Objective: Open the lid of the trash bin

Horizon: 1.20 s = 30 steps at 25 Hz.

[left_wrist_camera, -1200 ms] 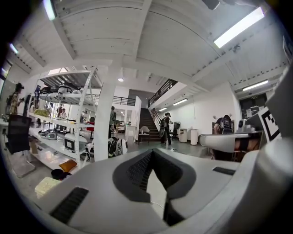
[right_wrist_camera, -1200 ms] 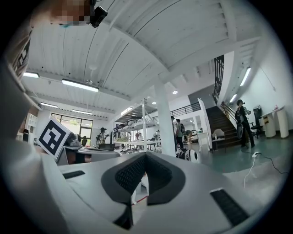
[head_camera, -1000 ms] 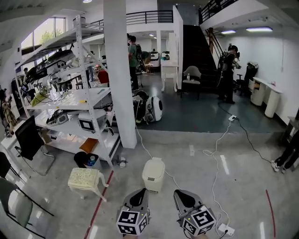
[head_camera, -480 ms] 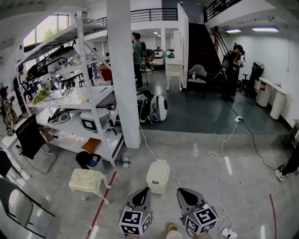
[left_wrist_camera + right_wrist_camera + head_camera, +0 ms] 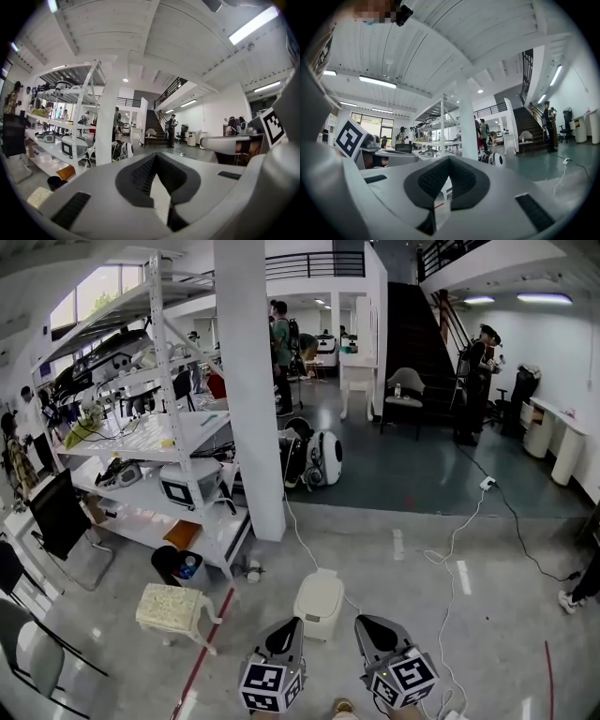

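A white trash bin (image 5: 319, 604) stands on the grey floor just ahead, its lid down. My left gripper (image 5: 285, 627) is at the bottom of the head view, a little short of the bin and to its left, with its jaws shut and empty. My right gripper (image 5: 367, 626) is beside it, to the bin's right, also shut on nothing. In the left gripper view the left gripper (image 5: 156, 158) points over the floor toward the staircase. In the right gripper view the right gripper (image 5: 448, 159) points toward the pillar and shelves; the bin does not show clearly in either view.
A white pillar (image 5: 251, 381) and a metal shelving rack (image 5: 150, 451) stand behind the bin at left. A cream stool (image 5: 172, 607), a black bucket (image 5: 172, 563) and a red floor line (image 5: 212, 629) lie left. Cables (image 5: 442, 563) run across the floor at right. People stand far back.
The view has moved forward: the bin now sits a little lower and closer in the head view. Both grippers keep their places at the bottom, still shut.
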Tool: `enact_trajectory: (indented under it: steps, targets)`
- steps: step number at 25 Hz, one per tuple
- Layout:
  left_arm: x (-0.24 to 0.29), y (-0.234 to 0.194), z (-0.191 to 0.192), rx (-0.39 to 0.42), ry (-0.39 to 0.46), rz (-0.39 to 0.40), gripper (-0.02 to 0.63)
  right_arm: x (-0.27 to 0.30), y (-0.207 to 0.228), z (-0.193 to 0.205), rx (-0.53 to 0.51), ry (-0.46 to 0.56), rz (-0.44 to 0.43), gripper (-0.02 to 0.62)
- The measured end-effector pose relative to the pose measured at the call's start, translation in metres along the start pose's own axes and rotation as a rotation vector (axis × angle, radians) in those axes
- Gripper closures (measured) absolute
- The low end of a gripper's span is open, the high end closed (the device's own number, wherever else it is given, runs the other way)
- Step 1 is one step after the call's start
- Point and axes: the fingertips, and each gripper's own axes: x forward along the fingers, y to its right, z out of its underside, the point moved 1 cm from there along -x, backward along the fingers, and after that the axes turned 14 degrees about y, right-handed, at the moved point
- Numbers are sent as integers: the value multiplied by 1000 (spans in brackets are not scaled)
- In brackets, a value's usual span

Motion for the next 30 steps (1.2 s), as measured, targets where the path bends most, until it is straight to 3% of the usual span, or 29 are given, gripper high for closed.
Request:
enact_trajectory:
  steps: [13, 20, 30]
  targets:
    - [101, -22, -3, -3, -35, -73, 617, 75, 84, 3, 13, -29, -61, 580]
    - [153, -34, -11, -21, 6, -108, 617, 112, 129, 4, 14, -10, -101, 580]
    - [184, -78, -15, 9, 29, -166, 617, 171, 138, 26, 36, 1, -155, 580]
